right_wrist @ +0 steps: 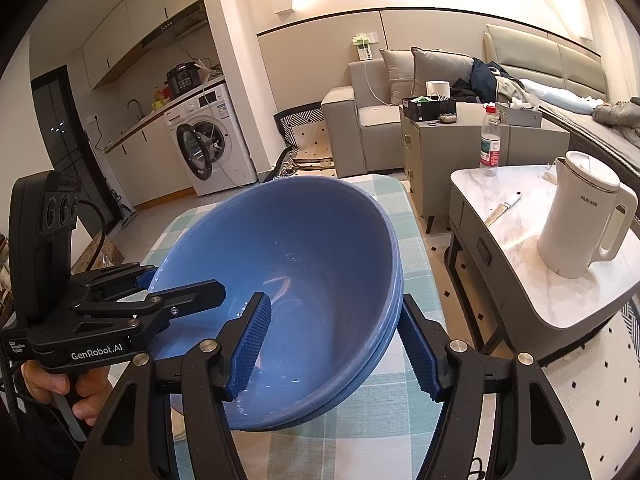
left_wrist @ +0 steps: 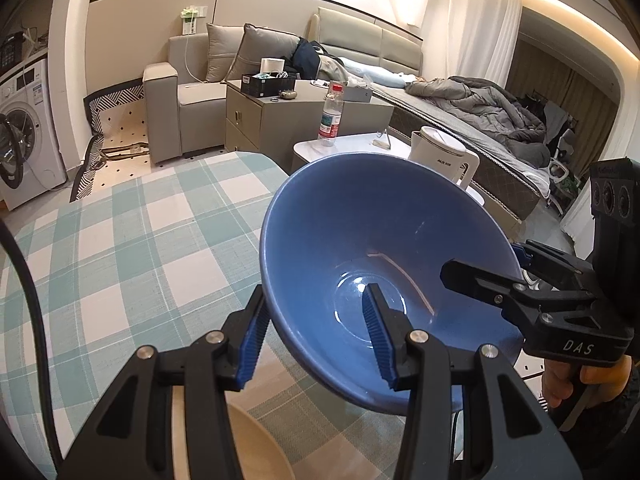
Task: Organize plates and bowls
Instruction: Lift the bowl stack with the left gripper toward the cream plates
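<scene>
Both hand-held grippers (left_wrist: 316,340) (right_wrist: 340,344) clamped on blue bowls (left_wrist: 360,240).

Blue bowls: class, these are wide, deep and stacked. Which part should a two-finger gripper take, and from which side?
Take the rim wall, one finger inside and one outside, coming from the near edge. The blue bowls are too wide to span, and the steep flared wall gives flat faces for the pads. Here the left gripper and right gripper each pinch opposite sides of the rim, probably keeping the tilted stack steady.
</scene>
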### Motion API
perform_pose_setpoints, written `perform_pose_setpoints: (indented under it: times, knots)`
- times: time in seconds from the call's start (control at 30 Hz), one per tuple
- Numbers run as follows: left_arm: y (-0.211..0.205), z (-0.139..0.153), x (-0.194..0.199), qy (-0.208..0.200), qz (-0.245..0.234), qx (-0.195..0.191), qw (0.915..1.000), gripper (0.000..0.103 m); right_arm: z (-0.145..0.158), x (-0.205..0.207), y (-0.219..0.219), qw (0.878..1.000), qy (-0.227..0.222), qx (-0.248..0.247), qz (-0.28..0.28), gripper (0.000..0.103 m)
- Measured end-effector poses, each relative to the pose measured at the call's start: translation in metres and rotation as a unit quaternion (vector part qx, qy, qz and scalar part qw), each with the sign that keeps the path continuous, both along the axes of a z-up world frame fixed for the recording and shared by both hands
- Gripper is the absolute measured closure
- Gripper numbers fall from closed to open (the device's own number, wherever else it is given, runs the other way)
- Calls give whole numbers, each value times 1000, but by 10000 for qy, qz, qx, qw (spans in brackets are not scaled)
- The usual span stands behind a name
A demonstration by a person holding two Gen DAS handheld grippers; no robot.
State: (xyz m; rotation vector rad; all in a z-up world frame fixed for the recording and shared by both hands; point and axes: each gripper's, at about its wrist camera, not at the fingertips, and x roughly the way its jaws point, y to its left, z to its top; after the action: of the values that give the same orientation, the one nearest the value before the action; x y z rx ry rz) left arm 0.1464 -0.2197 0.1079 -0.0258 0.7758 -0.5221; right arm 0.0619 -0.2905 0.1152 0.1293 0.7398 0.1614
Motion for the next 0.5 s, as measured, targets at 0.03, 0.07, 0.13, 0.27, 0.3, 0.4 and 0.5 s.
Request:
perform_pose_setpoints:
  times: [0.03, 0.07, 0.13, 0.27, 0.3, 0.4, 0.5]
  knots:
    - [3, 0, -2, -5, 25, -7, 10000, 57, 0, 0, 2, 10000, -4, 0, 18, 36]
    - [5, -1, -4, -9, 46, -13, 10000, 57, 0, -1, 4, 10000, -7, -7, 41, 36]
    - [9, -1, -6, -6, 82, -26, 10000, 57, 0, -3, 10, 10000, -21, -16, 91, 36]
    - [20, -2, -12, -31, 193, -76, 9998, 57, 1, -1, 19, 9998, -18, -53, 192, 36]
    - [23, -2, -13, -31, 222, -103, 9997, 57, 1, -1, 22, 9997, -18, -69, 220, 36]
    - [32, -2, -19, -65, 297, -170, 9994, 57, 2, -2, 30, 9995, -21, -110, 290, 36]
    - [42, -3, -24, -88, 369, -207, 9991, 57, 3, -3, 41, 9992, -38, -135, 369, 36]
